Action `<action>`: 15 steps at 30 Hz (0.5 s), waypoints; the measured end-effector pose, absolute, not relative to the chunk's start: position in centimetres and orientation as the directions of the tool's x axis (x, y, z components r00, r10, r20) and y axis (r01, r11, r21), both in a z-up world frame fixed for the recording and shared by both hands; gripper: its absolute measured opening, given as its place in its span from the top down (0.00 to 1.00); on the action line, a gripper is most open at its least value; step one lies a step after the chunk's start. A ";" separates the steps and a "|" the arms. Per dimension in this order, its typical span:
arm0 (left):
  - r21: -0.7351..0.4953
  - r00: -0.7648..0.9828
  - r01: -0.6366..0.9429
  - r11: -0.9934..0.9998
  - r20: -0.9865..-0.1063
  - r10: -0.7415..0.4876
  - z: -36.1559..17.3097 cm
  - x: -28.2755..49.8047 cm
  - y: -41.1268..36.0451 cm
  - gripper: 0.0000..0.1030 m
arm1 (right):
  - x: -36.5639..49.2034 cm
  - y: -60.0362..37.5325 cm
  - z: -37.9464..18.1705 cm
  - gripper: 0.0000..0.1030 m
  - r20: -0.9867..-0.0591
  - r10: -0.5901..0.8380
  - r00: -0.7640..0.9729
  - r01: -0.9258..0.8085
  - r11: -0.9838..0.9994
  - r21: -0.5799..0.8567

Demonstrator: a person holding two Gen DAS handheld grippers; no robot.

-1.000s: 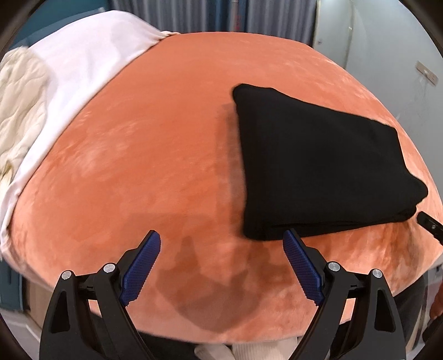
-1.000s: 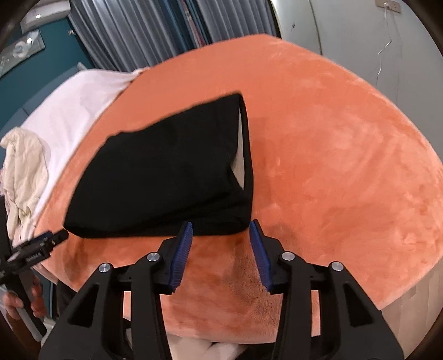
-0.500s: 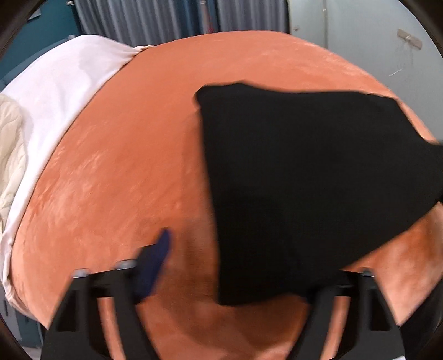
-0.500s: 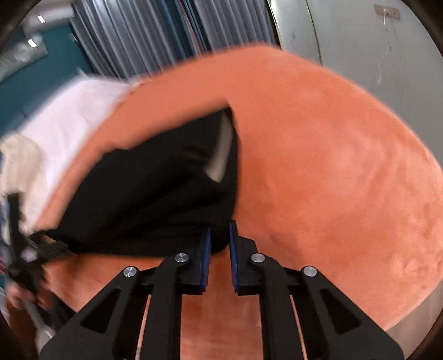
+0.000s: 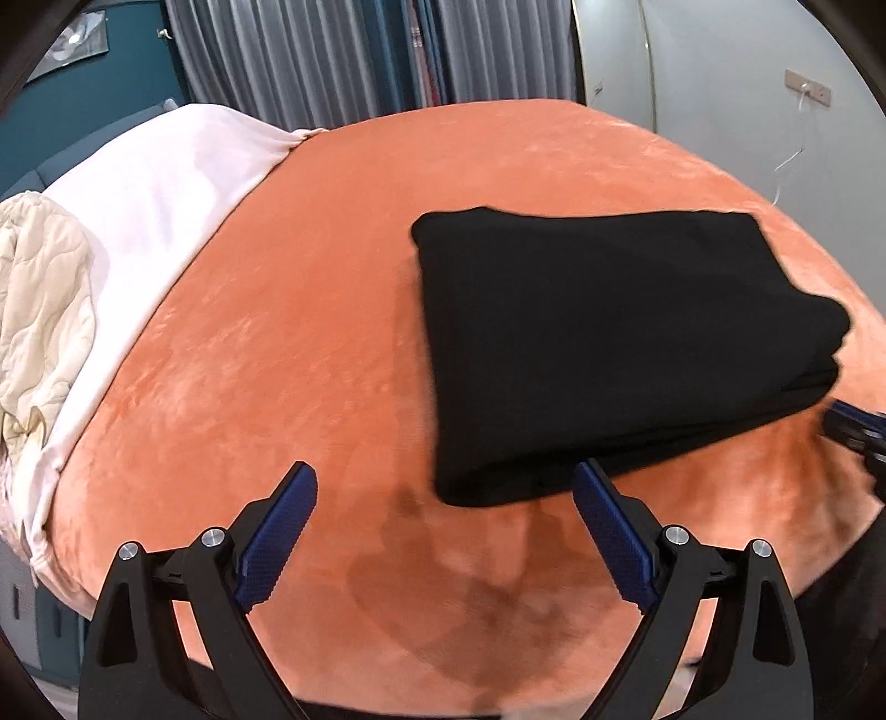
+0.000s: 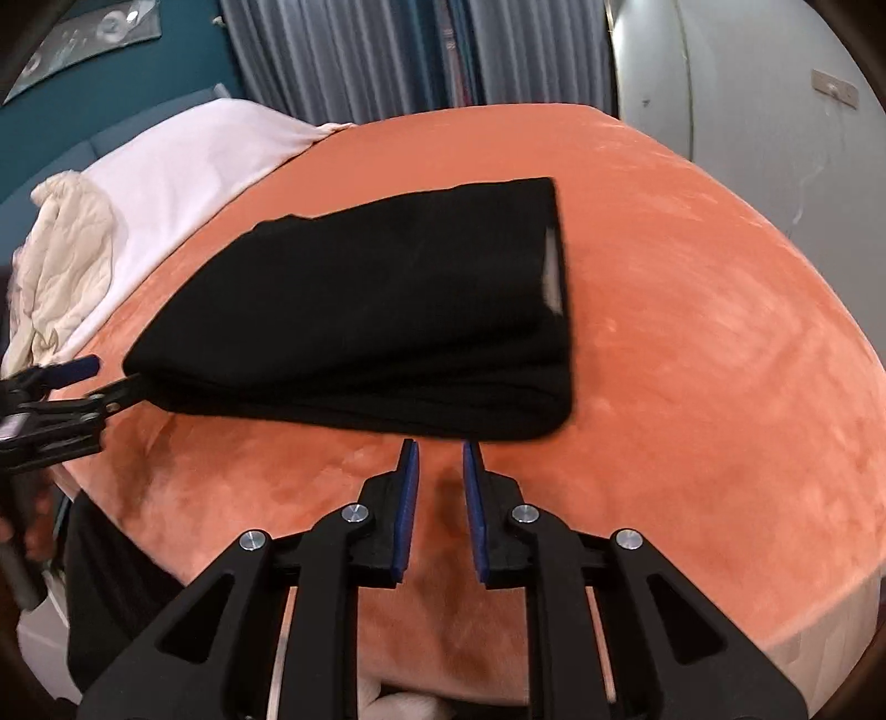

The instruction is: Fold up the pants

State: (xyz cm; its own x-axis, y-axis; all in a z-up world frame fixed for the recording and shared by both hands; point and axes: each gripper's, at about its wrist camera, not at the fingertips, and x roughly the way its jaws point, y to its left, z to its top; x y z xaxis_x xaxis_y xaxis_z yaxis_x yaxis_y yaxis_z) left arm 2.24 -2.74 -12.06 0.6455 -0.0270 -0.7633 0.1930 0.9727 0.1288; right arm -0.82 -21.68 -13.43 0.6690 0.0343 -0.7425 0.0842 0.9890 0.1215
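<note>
The black pants (image 5: 620, 343) lie folded in a thick rectangle on the orange blanket (image 5: 310, 343); they also show in the right wrist view (image 6: 376, 321). My left gripper (image 5: 443, 509) is wide open and empty, just in front of the near left corner of the pants. My right gripper (image 6: 440, 471) has its jaws a narrow gap apart with nothing between them, just short of the near right edge of the pants. The left gripper also shows at the left edge of the right wrist view (image 6: 83, 387).
A white sheet (image 5: 166, 188) and a cream quilt (image 5: 39, 310) lie at the left side of the bed. Grey curtains (image 5: 343, 50) and a white wall (image 5: 747, 83) stand behind. The blanket's front edge drops off close to both grippers.
Both grippers had closed in on the pants' near edge half a second ago and lifted it. Now both have let go, pulled back, and the pants lie flat.
</note>
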 end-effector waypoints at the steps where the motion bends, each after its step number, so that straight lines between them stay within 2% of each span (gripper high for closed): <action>1: 0.127 0.645 0.204 0.971 -0.763 -0.035 -11.8 2.0 -3.2 0.10 | 0.3 -21.6 -13.6 0.85 -0.737 0.034 0.675 0.081 0.990 0.120; 2: 0.135 0.650 0.205 0.969 -0.759 -0.032 -11.7 1.9 -3.6 0.09 | 1.1 -21.8 -13.8 0.85 -0.735 0.027 0.678 0.081 0.990 0.112; 5: 0.192 0.660 0.198 0.961 -0.751 0.014 -12.2 2.5 -4.9 0.06 | 2.3 -24.1 -14.1 1.00 -0.725 -0.039 0.687 0.151 0.984 0.090; 7: 0.252 0.658 0.177 0.951 -0.749 0.076 -13.6 3.6 -5.1 0.06 | 1.6 -27.8 -14.8 1.00 -0.703 0.029 0.711 0.214 0.943 0.255; 9: 0.287 0.633 0.159 0.945 -0.764 0.125 -14.9 4.4 -5.1 0.06 | 1.4 -28.9 -16.0 1.00 -0.704 0.067 0.707 0.222 0.924 0.312; 12: 0.219 0.612 0.161 0.962 -0.787 0.076 -14.5 4.4 -4.3 0.06 | 0.8 -27.2 -14.5 1.00 -0.714 0.029 0.700 0.203 0.950 0.237; 15: 0.151 0.644 0.175 0.973 -0.765 0.003 -11.3 3.4 -3.5 0.06 | -1.5 -27.4 -11.6 0.98 -0.678 -0.027 0.734 0.241 0.945 0.223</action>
